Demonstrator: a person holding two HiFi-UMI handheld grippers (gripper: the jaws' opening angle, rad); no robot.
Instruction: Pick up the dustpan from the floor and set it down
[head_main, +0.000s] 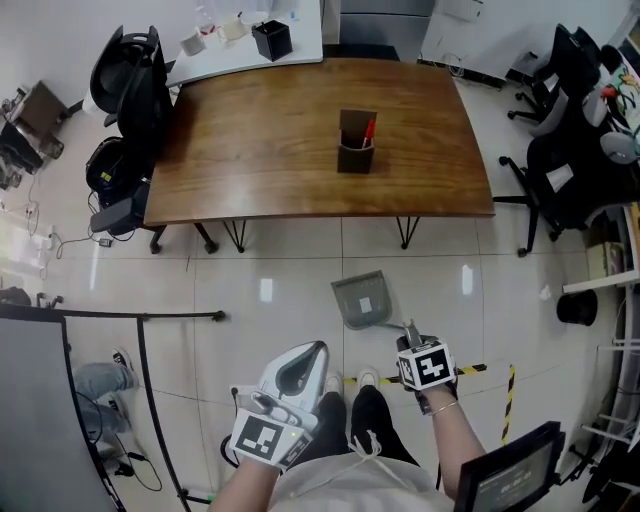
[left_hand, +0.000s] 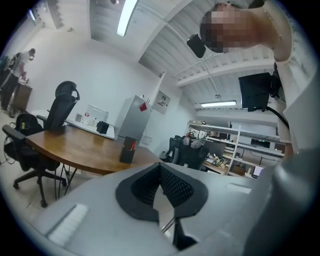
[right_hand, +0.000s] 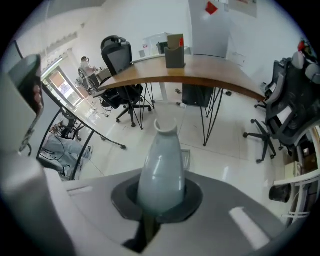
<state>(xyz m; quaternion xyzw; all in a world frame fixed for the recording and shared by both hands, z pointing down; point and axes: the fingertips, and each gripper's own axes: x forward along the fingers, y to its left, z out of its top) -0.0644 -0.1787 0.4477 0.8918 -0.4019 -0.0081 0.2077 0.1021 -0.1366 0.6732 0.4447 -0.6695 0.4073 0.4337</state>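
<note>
On the floor by the feet: the dustpan (head_main: 362, 300) is here. It is grey. Its wide end points to 11 o'clock from the right gripper (head_main: 411, 338), toward the table (head_main: 250, 150).
Right gripper: its fingers are squeezed tight on the dustpan's handle. In the right gripper view the handle (right_hand: 161, 170) sticks out from between the jaws of the gripper (right_hand: 159, 202), with the pan past it.
Left gripper: the left gripper (head_main: 305, 355) is at 8 o'clock from the dustpan, well apart from it. In the left gripper view its dark bumpy pads (left_hand: 175, 185) meet at the tips of the gripper (left_hand: 160, 170). They hold nothing.
Marker cubes: each gripper has a cube (head_main: 432, 368) with black and white squares on it.
Table: brown wood, at 12 o'clock from the dustpan.
Pen holder: a dark pen holder (head_main: 356, 142) stands near the middle of the table. A red pen (head_main: 369, 131) is in it.
Chairs: black chairs (head_main: 135, 80) stand at 9 o'clock from the table.
Tape: yellow and black tape (head_main: 480, 370) lies on the floor at 3 o'clock from the right gripper.
Writing: a red tag (right_hand: 211, 7) and papers hang far back. Their words are too small to read.
</note>
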